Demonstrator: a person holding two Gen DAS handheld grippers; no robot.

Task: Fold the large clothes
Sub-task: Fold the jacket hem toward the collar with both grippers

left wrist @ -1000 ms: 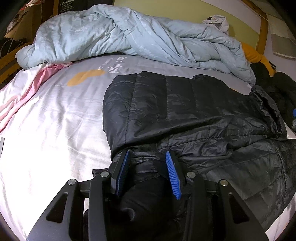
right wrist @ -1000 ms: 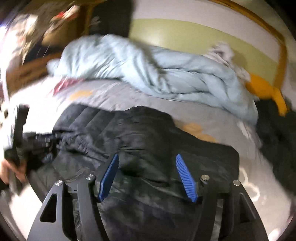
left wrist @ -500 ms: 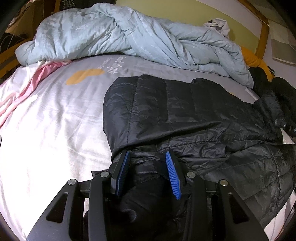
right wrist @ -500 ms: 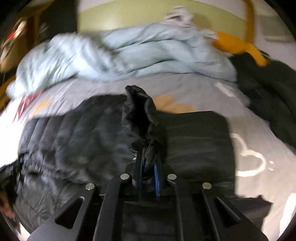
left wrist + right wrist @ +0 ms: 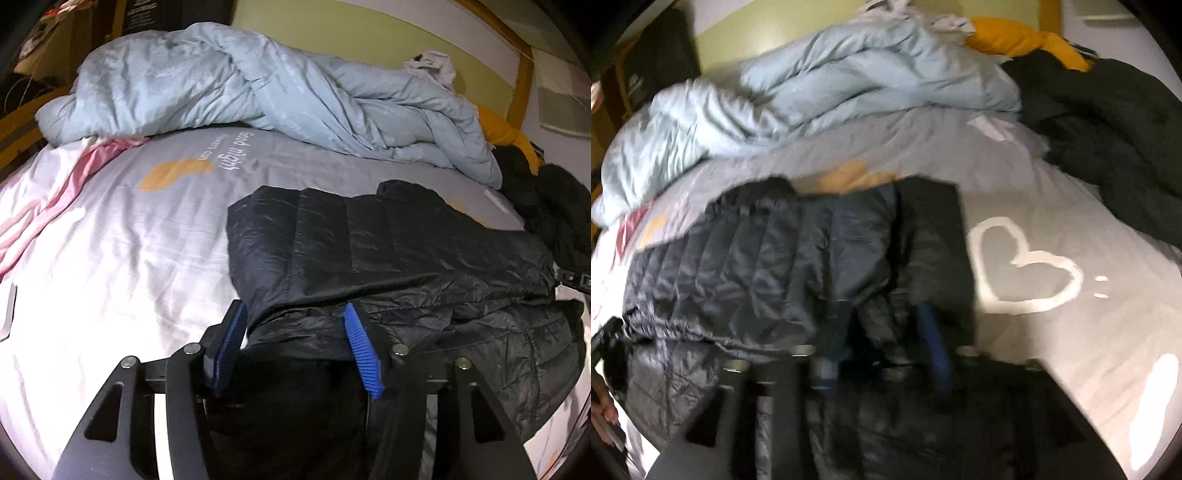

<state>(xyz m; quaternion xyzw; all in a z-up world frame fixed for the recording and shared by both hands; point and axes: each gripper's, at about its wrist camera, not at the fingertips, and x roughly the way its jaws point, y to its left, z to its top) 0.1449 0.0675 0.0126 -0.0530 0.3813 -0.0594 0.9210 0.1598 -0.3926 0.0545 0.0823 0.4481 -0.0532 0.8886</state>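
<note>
A black quilted puffer jacket [image 5: 388,251] lies partly folded on the bed. My left gripper [image 5: 295,314] sits at the jacket's near left corner, its jaws opening. Fabric lies between the blue pads [image 5: 364,354], which no longer pinch it. The right wrist view is blurred. There the jacket [image 5: 757,266] has a folded panel [image 5: 931,240] lying across its right side. My right gripper [image 5: 882,328] hovers low over the near edge of that fold. Its jaws are opening too, with a loose ridge of fabric between them. My left gripper [image 5: 605,332] and a hand [image 5: 602,410] show at the left edge.
A crumpled light blue duvet [image 5: 258,88] is piled along the far side of the bed. Dark garments [image 5: 1108,122] and an orange cloth [image 5: 1015,40] lie at the far right, pink fabric [image 5: 66,192] at the left. The grey sheet [image 5: 1052,332] bears a white heart.
My left jaws have widened, letting go of the bunched fabric. My right gripper, shut on a raised fold half a second ago, has moved sideways, laid it down and opened.
</note>
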